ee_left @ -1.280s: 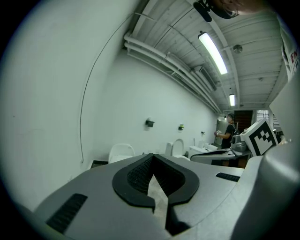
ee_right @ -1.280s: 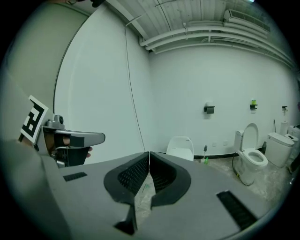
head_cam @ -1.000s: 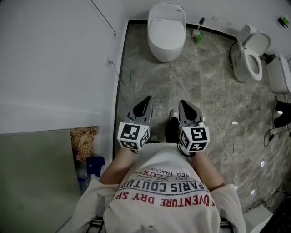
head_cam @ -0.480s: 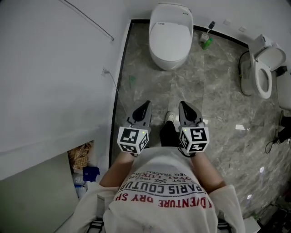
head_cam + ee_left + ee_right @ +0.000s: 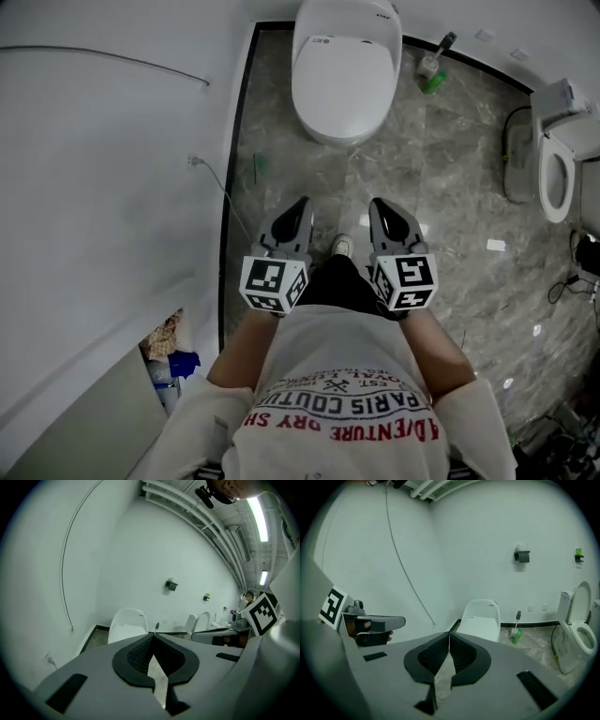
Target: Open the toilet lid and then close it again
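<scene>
The left gripper (image 5: 292,217) has its jaws closed, empty. At 12 o'clock, well apart from both grippers, the white toilet (image 5: 349,15) stands with its lid (image 5: 341,82) down. The right gripper (image 5: 386,216) has its jaws closed too, empty.

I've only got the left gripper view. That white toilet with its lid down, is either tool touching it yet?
Observer: No. The head view shows the left tool and the right tool both held short of the toilet, with bare floor between them and it.
Operator: And the right tool, is it open or shut?
Observer: Shut. The right gripper view shows its jaws together with nothing between them.
</scene>
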Motion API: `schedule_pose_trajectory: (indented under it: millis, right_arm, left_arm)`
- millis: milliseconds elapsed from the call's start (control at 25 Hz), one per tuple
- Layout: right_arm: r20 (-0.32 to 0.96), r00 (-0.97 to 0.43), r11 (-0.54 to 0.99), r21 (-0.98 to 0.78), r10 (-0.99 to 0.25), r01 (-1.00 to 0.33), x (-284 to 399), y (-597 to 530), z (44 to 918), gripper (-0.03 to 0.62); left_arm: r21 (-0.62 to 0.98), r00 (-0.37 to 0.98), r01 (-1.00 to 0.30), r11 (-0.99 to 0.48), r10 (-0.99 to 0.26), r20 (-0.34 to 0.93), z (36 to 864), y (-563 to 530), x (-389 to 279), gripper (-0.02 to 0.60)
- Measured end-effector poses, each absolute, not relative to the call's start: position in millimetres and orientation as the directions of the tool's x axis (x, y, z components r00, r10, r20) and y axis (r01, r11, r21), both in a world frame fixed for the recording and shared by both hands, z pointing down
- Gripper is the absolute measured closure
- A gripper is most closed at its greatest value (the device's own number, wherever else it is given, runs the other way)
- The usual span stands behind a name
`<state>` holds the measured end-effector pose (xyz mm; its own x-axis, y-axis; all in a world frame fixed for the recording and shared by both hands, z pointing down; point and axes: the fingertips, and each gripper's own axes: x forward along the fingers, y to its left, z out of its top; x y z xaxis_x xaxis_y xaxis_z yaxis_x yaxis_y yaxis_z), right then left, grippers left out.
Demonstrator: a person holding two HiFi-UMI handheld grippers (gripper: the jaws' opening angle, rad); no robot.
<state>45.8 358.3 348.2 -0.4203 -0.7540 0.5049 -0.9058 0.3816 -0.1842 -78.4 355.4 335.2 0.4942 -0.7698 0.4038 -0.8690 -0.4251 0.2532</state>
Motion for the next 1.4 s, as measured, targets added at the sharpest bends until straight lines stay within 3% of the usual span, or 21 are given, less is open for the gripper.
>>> schedule_pose_trajectory:
  millis: [360, 840, 1400]
  right_arm:
    - [0.564, -0.375, 0.295, -0.232, -0.736, -0.927, 62.1, 252.8, 450.5, 0.58]
    - [0.656, -0.325, 0.185, -0.275, -0.681, -0.943, 64.5, 177.7, 658.8, 0.58]
    - [0.727, -0.366, 0.186, -0.319, -0.581, -0.929, 20.4, 150.3, 793.7, 0.58]
  left_arm:
    - [0.306, 0.515, -0.857, -0.415, -0.706, 0.486, 455.0, 260.7, -63.7, 0.575]
    - [0.363, 0.546, -0.837, -0.409, -0.628, 0.554, 655.4, 170.3, -43.8, 0.575]
    - [0.36, 0.557, -0.825, -0.437, -0.516, 0.651, 791.0, 147.5, -51.9, 0.575]
